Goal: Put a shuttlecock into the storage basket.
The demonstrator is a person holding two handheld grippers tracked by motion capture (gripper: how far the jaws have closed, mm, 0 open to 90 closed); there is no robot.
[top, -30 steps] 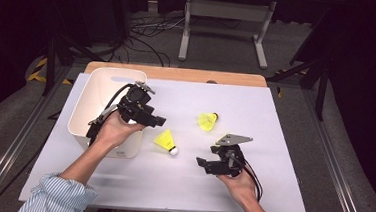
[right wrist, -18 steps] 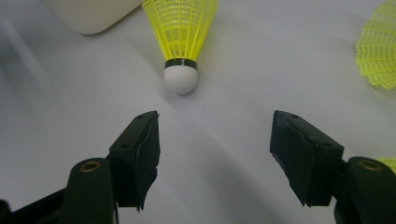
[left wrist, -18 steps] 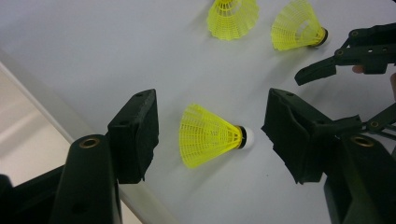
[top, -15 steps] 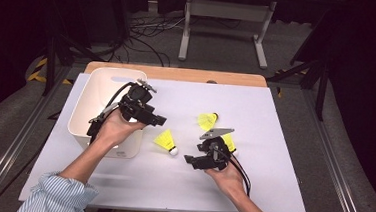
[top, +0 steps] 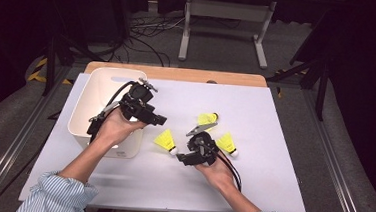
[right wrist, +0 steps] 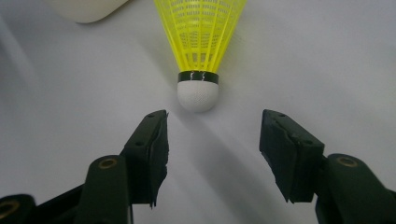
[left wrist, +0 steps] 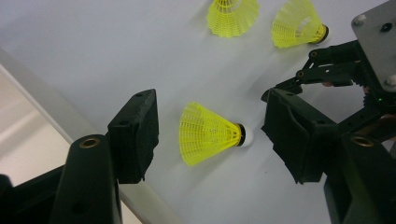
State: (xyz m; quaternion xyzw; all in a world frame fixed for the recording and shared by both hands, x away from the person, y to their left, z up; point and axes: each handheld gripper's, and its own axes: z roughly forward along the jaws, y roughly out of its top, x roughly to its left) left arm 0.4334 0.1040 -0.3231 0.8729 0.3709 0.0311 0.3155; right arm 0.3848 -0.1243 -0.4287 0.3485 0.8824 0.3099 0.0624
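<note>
In the high view, three yellow shuttlecocks are lying on the white table (top: 280, 187), with a white bin (top: 83, 108) sitting toward nine o'clock. The nearest shuttlecock (top: 166, 141) is resting at the table's centre, its white cork tip pointing toward four o'clock, just beside the bin's corner. The right tool (top: 182, 158) is pointing at that cork from five o'clock, close to it but not touching. In the right gripper view the cork (right wrist: 198, 95) is sitting just ahead of the tool's tips, at twelve o'clock; the jaws have just been closing, yet they are standing apart with nothing between them. The left tool (top: 161, 119) is hovering over the bin's near corner, at eleven o'clock from the same shuttlecock, its jaws apart and gripping nothing. In the left gripper view the shuttlecock (left wrist: 210, 133) is lying on the table beyond the gap between those jaws. The second shuttlecock (top: 207, 119) is lying at twelve o'clock from the right tool, and the third shuttlecock (top: 227, 144) at two o'clock, just beside it.
</note>
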